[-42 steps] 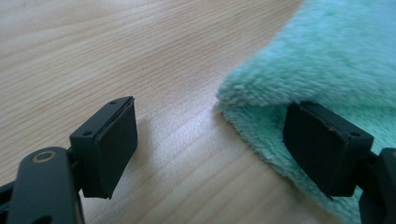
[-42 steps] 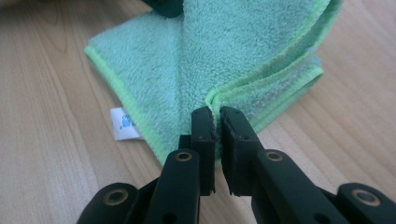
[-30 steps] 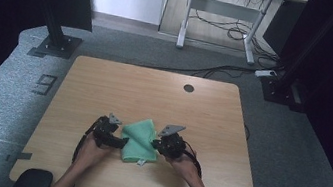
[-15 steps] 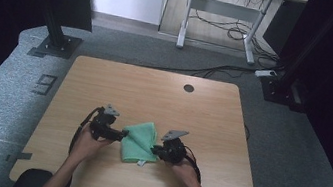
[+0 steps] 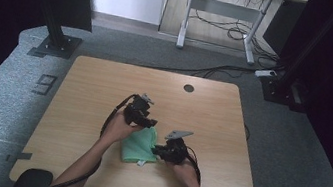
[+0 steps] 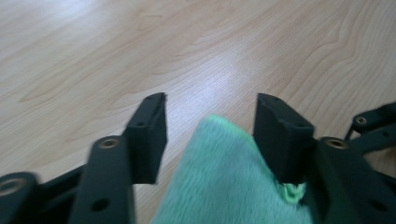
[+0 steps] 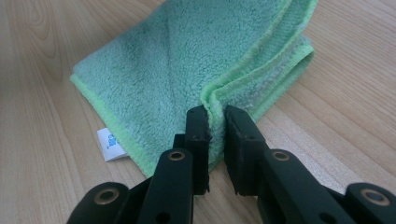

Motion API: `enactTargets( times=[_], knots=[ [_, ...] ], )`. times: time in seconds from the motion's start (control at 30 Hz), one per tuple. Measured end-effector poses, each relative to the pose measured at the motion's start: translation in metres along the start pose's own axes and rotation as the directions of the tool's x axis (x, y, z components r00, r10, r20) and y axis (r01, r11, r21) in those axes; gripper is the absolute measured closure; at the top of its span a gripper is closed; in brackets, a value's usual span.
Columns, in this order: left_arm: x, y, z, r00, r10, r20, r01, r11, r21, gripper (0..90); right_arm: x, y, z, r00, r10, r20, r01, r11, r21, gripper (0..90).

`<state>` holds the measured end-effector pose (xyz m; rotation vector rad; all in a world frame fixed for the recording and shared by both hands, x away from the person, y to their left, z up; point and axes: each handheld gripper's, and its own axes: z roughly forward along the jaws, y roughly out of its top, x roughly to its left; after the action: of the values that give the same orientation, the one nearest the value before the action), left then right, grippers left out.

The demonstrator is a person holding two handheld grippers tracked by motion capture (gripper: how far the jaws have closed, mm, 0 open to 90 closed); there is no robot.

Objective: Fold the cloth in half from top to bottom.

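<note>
A green microfibre cloth (image 5: 138,147) lies folded on the wooden table (image 5: 94,92), near its front edge. My right gripper (image 5: 159,150) is at the cloth's right side. In the right gripper view that gripper (image 7: 215,114) is shut on the cloth's (image 7: 187,60) doubled hem. My left gripper (image 5: 143,116) hovers over the cloth's far corner. In the left gripper view the cloth (image 6: 219,177) rises between the jaws of that gripper (image 6: 211,105). These jaws have just been closing. A gap still shows beside the left pad, while the right pad touches the cloth's edge.
A white label (image 7: 109,144) sticks out of the cloth's near hem. A round cable hole (image 5: 188,88) sits at the table's far side. Black stands (image 5: 55,30) and a desk frame (image 5: 216,20) are on the floor beyond the table.
The left gripper has gone from the cloth's left side farther from the person and to the right, over the cloth's far corner. The right gripper has kept its place.
</note>
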<state>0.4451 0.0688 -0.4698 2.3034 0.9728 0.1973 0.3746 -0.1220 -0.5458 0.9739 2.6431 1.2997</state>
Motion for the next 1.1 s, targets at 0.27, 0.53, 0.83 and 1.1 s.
enactTargets(
  times=[0.27, 0.53, 0.83, 1.1],
  knots=[
    [0.003, 0.005, 0.019, 0.9982, -0.054, 0.027, 0.051, 0.9942, 0.095, 70.8, 0.0, 0.0, 0.0, 1.0, -0.002, -0.003, 0.002, 1.0, -0.001, 78.7],
    [0.004, 0.003, 0.01, 0.9977, -0.043, 0.053, 0.037, 0.9921, 0.12, 87.1, 0.0, 0.0, 0.0, 1.0, -0.006, -0.002, 0.006, 1.0, 0.003, 78.6],
    [-0.006, -0.009, -0.02, 0.9975, -0.03, 0.064, 0.025, 0.9971, 0.072, 87.4, 0.001, 0.002, -0.002, 0.9998, -0.018, 0.005, 0.018, 1.0, 0.003, 75.8],
    [-0.013, -0.038, -0.042, 0.9974, -0.046, 0.055, 0.044, 0.9984, 0.036, 87.0, -0.001, 0.002, -0.012, 0.9998, -0.018, 0.005, 0.018, 1.0, -0.006, 58.8]
  ],
)
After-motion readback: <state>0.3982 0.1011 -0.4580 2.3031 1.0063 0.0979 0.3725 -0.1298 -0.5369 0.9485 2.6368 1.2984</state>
